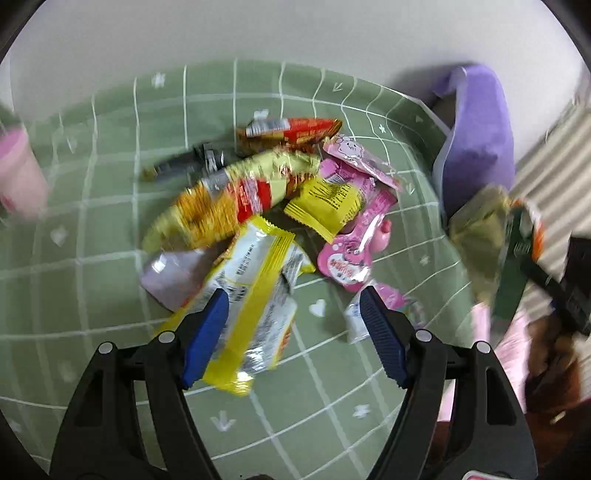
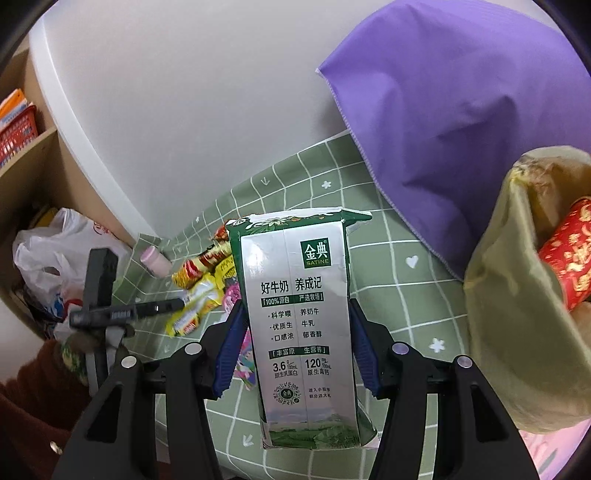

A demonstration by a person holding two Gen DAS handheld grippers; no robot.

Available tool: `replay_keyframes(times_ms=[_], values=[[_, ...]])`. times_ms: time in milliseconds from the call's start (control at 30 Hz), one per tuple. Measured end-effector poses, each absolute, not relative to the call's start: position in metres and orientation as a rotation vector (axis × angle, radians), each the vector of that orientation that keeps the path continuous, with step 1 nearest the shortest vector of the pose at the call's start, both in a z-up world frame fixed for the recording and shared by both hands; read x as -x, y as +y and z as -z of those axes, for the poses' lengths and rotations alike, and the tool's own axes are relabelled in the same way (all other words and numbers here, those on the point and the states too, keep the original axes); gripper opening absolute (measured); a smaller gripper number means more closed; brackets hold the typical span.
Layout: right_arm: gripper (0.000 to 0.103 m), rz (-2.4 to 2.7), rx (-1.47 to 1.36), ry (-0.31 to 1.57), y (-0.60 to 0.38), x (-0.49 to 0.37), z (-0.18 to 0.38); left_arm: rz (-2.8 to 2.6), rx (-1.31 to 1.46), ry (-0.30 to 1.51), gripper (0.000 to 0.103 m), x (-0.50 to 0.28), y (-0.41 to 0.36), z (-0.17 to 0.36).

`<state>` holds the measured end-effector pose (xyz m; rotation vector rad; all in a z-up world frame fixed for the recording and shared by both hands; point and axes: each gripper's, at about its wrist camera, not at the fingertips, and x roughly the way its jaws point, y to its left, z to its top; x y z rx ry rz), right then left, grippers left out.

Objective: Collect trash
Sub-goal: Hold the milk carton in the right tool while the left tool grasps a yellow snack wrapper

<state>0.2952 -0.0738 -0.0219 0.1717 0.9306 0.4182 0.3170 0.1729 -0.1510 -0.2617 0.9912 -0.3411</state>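
Right gripper clamps the milk carton; left gripper gapes empty over the yellow wrapper, pink sachet at one o'clock.

Even, soft indoor light in both views, fairly bright, no hard shadows; only a faint soft shadow falls on the white wall beside the purple cloth. Left wrist view is heavily motion-blurred, the wrapper pile smeared and worst toward the right edge, while the right wrist view is sharp, print on the milk carton readable with mild glare on its silver face. Strong fisheye bend curves the green grid cloth, with dark vignette corners in both.
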Motion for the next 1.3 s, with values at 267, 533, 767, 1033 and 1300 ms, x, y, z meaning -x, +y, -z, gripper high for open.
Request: replay_keyframes(times_ms=[267,533,767,1033,1300], values=[[0.051,-0.475,-0.065,0.935,-0.052,-0.284,0.021,0.277,0.155,1.055,0.07,-0.344,0.167,0.167],[0.051,-0.444,-0.087,0.954,-0.066,-0.271,0.028,0.224,0.111,1.148,0.051,-0.379,0.152,0.176],[0.051,-0.428,-0.113,0.943,-0.075,-0.265,0.032,0.235,0.161,1.095,0.039,-0.361,0.15,0.155],[0.051,-0.442,-0.134,0.946,-0.075,-0.268,0.036,0.359,0.358,1.144,0.057,-0.321,0.155,0.167],[0.051,-0.472,-0.124,0.957,-0.068,-0.268,0.039,0.339,0.272,1.087,0.064,-0.303,0.138,0.157]])
